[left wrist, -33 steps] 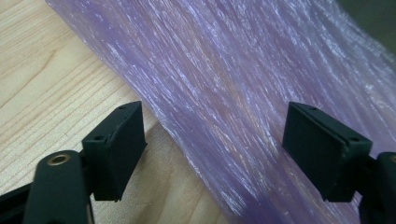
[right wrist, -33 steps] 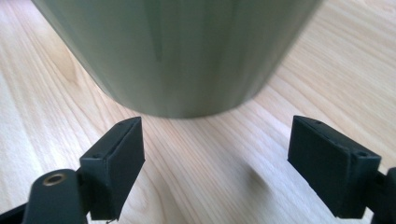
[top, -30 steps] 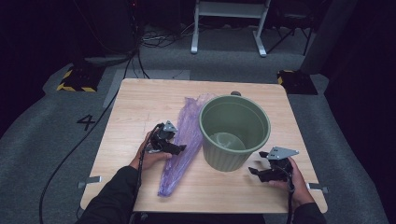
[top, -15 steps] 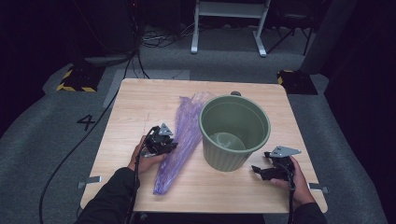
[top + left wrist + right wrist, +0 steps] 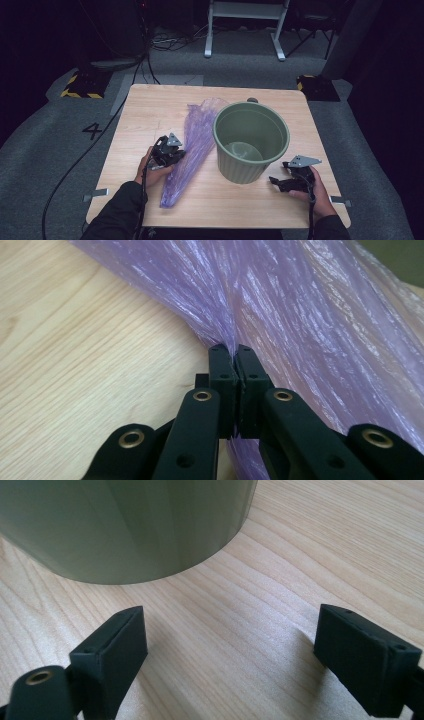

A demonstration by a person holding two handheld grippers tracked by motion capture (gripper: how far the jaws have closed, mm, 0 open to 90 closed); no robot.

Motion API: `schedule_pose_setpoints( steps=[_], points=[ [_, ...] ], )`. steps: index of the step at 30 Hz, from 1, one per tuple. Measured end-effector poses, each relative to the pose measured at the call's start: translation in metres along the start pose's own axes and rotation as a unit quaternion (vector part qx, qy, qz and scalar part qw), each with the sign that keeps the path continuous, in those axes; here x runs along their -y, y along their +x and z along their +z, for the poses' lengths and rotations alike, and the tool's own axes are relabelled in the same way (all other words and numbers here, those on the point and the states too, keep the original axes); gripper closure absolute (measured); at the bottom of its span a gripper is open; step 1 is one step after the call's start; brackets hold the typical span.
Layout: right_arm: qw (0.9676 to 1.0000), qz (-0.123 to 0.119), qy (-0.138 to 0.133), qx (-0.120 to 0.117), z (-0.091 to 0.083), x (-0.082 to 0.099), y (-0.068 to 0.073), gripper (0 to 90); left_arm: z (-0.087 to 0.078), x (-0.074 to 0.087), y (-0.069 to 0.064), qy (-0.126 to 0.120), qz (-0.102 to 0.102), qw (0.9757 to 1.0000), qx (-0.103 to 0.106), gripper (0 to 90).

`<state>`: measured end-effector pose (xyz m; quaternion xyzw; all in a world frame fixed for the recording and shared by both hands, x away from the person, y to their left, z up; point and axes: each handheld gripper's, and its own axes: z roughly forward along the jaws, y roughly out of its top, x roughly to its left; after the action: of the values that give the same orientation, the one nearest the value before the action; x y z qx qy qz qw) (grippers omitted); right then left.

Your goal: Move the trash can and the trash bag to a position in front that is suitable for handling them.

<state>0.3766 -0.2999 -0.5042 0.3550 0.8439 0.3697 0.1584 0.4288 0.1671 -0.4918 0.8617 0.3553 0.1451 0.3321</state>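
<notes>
Pinched tight, the jaws of my left gripper point(image 5: 234, 356) have just been closing, and now a fold of the purple plastic bag point(image 5: 300, 305) sits clamped between their pads. From the high view I see that left gripper point(image 5: 172, 155) at the bag's left edge, about halfway along its length, with my hand behind it on the table point(image 5: 150, 115).

That bag point(image 5: 192, 145) lies flat and crumpled in a long strip, running from the far middle of the table down toward my side, narrowing as it comes. Its right edge is just beside the green bin point(image 5: 250, 142), and at the far end it looks to touch the bin's wall, though I can't tell for certain.

My right gripper point(image 5: 280, 182) rests low near the table's front right, close to the foot of the bin. Its jaws stand spread wide with nothing between them; in the right gripper view I see bare wood between the two pads point(image 5: 112, 642) and the bin's ribbed wall point(image 5: 125, 525) just ahead, not touched.

The bin stands upright, mouth open.
</notes>
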Motion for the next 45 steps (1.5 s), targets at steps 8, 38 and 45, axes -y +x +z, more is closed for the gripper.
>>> schedule_pose_setpoints(
  steps=[8,38,45],
  points=[
    [1.0,0.0,0.0,0.0,0.002,-0.002,-0.002,13.1,-0.011,0.015,0.022,-0.009,-0.045,0.9988,-0.02,88.0],
    [1.0,-0.005,0.001,-0.005,0.005,-0.005,-0.004,12.9,-0.035,0.023,0.035,-0.069,-0.09,0.9929,-0.034,88.0],
    [1.0,-0.005,0.001,-0.005,0.005,-0.005,-0.004,12.8,-0.041,0.02,0.033,-0.089,-0.089,0.9911,-0.044,87.9]
  ],
)
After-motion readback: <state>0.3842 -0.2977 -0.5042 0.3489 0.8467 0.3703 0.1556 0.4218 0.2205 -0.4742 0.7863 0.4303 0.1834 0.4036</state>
